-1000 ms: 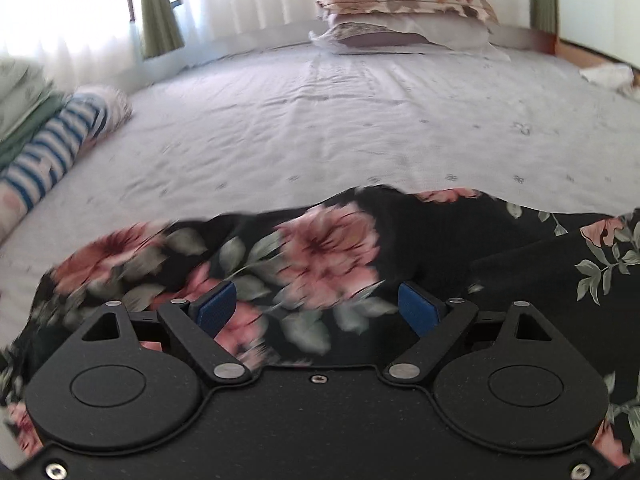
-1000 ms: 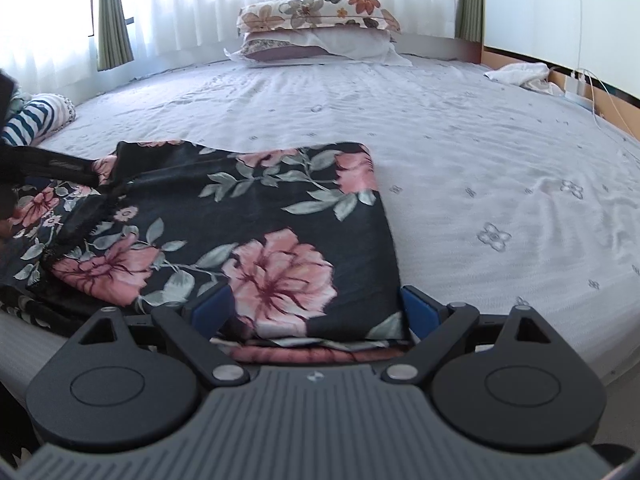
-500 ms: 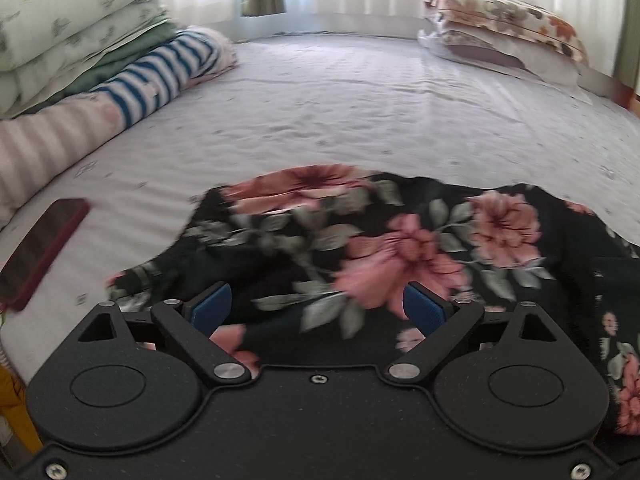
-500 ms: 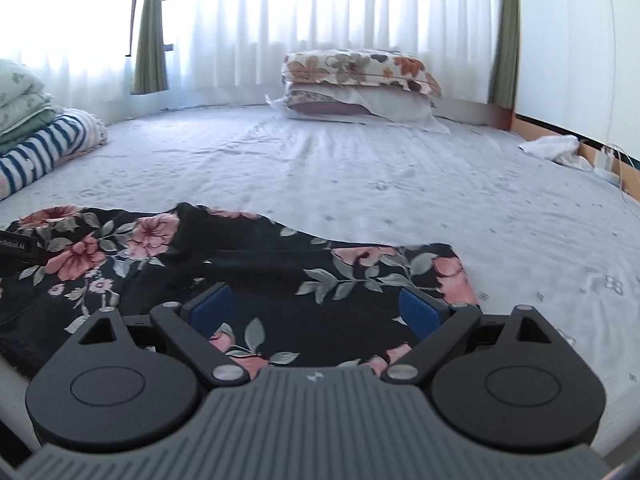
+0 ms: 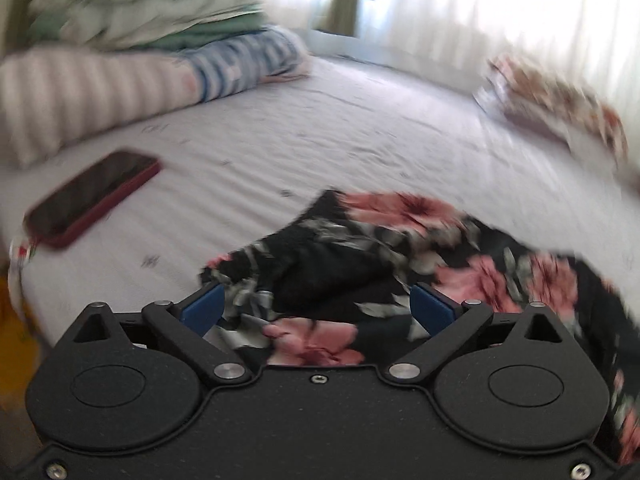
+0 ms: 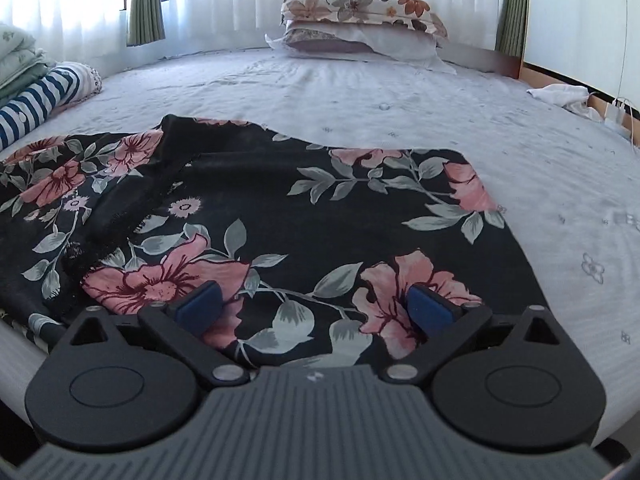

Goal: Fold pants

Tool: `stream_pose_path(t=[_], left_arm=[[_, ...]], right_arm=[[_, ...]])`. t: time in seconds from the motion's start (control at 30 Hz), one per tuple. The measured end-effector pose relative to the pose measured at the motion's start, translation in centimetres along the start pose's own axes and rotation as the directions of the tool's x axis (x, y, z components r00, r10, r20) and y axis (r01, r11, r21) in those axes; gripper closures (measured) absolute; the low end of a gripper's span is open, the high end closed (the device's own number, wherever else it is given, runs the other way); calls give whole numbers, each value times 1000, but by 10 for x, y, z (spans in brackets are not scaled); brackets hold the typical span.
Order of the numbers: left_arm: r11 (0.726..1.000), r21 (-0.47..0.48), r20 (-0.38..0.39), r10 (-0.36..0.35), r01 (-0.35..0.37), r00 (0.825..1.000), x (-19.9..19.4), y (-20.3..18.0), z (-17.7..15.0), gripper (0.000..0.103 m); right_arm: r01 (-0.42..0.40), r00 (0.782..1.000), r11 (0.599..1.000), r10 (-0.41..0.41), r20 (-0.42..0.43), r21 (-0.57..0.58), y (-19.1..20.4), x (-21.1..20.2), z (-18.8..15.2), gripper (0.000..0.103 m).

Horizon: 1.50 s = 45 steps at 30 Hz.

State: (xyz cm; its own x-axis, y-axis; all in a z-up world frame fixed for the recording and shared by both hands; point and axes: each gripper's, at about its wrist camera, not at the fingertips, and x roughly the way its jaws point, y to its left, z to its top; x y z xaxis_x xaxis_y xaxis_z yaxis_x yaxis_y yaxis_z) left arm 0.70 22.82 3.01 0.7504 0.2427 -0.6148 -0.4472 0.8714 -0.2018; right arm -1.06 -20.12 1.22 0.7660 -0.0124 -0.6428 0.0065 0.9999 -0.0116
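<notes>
The black floral pants (image 6: 320, 216) lie partly folded on the white bed (image 6: 400, 96), near its front edge. Their left end is bunched and rumpled in the left wrist view (image 5: 360, 256). My left gripper (image 5: 316, 306) is open and empty, hovering over that bunched end. My right gripper (image 6: 316, 306) is open and empty, low over the flat right part of the pants, its blue pads (image 6: 430, 308) apart above the cloth.
A dark phone in a red case (image 5: 94, 196) lies on the bed left of the pants. Folded bedding and a striped roll (image 5: 132, 56) are stacked at the left. Two pillows (image 6: 360, 28) sit at the head. A white cloth (image 6: 564, 96) and a charger are at the right edge.
The left gripper has swung left along the pants to their bunched end, bringing the phone into view. The right gripper has dropped closer over the pants. Both stayed open.
</notes>
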Motion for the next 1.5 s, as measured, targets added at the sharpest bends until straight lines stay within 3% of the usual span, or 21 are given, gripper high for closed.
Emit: stream_pose_path(t=[0.2, 0.33, 0.4, 0.43, 0.5, 0.57, 0.63, 0.8, 1.0, 1.17, 1.37, 1.5], left_arm=[[992, -104, -30, 63, -66, 998, 13, 28, -4, 3], [990, -130, -13, 49, -50, 999, 22, 36, -8, 5], [990, -134, 12, 51, -49, 999, 24, 36, -8, 29], [990, -131, 22, 50, -47, 998, 25, 37, -9, 50], [987, -151, 23, 59, -55, 998, 27, 38, -8, 64], [983, -185, 29, 5, 1, 1000, 25, 41, -7, 88], [975, -220, 31, -24, 30, 999, 21, 42, -5, 93], [990, -137, 124, -20, 37, 992, -4, 17, 1, 95], [986, 17, 207, -167, 167, 964, -44, -48, 2, 95], [930, 182, 185, -351, 319, 918, -70, -134, -10, 96], [804, 347, 98, -542, 482, 834, -99, -245, -50, 95], [730, 425, -29, -580, 536, 814, -99, -297, -90, 95]], right_arm=[[-46, 981, 999, 47, 187, -10, 3, -30, 2, 0], [-40, 977, 999, 46, 208, -33, 7, -34, 4, 0], [-39, 979, 999, 43, 199, -25, 7, -32, 4, 0], [-39, 980, 999, 42, 194, -20, 6, -32, 3, 0], [-42, 981, 999, 43, 189, -5, 5, -32, 1, 0], [-46, 981, 999, 44, 187, 4, 3, -31, 0, 0], [-44, 981, 999, 43, 189, 4, 3, -31, 0, 0], [-50, 980, 999, 47, 191, 9, 1, -30, 1, 0], [-88, 981, 995, 77, 179, 55, -6, -30, 1, 0], [-94, 984, 995, 86, 153, 43, -17, -34, -1, 0], [-51, 985, 998, 45, 165, 34, -42, -51, -10, 0], [-30, 985, 997, 17, 172, 72, -71, -62, -15, 0]])
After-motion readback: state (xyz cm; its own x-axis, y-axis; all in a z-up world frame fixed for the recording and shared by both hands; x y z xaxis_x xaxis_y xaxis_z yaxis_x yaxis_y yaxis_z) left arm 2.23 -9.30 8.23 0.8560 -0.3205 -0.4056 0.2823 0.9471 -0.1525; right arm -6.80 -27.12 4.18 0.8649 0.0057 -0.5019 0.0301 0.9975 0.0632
